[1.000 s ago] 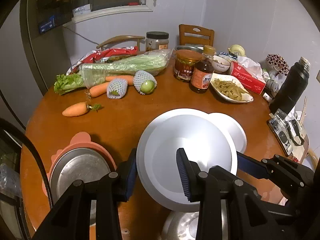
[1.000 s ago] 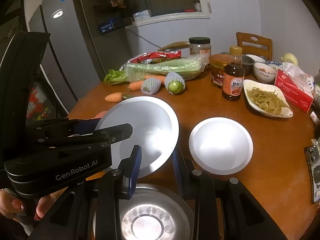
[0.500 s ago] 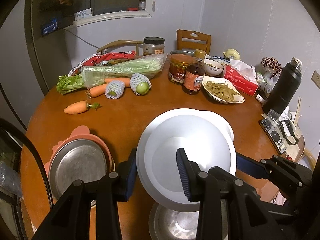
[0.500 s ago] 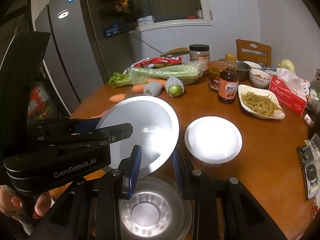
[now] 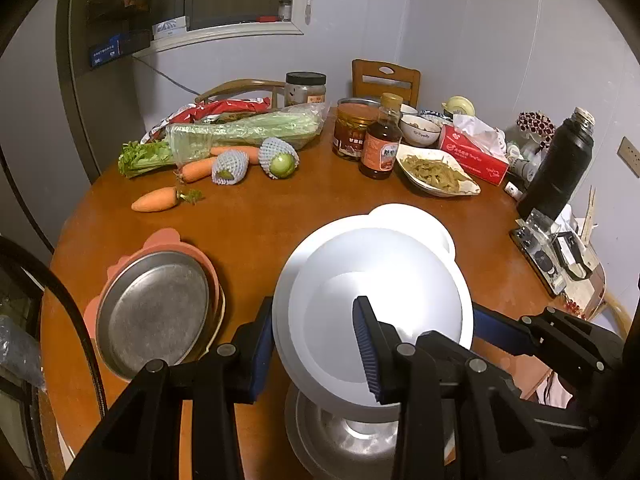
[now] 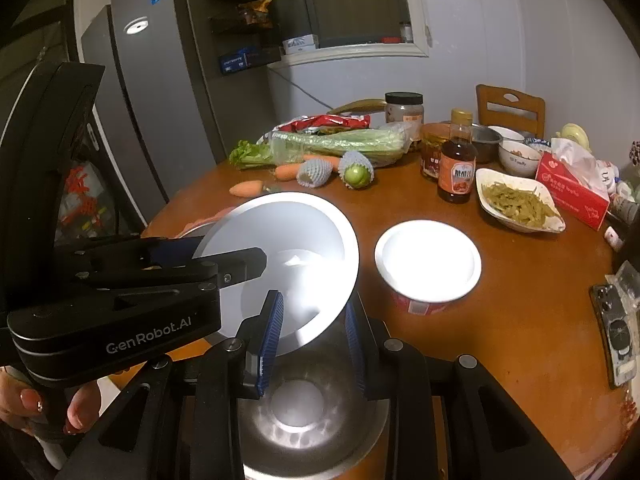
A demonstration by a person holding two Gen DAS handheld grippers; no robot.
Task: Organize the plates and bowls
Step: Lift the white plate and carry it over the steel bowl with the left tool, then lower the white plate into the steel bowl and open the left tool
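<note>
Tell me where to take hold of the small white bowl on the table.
Pinch the near rim of the small white bowl from above, one tool finger inside, one outside: it stands upright, too wide to span; the vegetable dish lies near its far side.

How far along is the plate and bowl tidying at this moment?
Done: a steel plate sits stacked on a pink plate. In hand: the left tongs grip a white plate by its rim, tilted over the steel bowl that the right tongs grip. Left: the white bowl stands alone on the table, and neither carried piece is set down yet.
</note>
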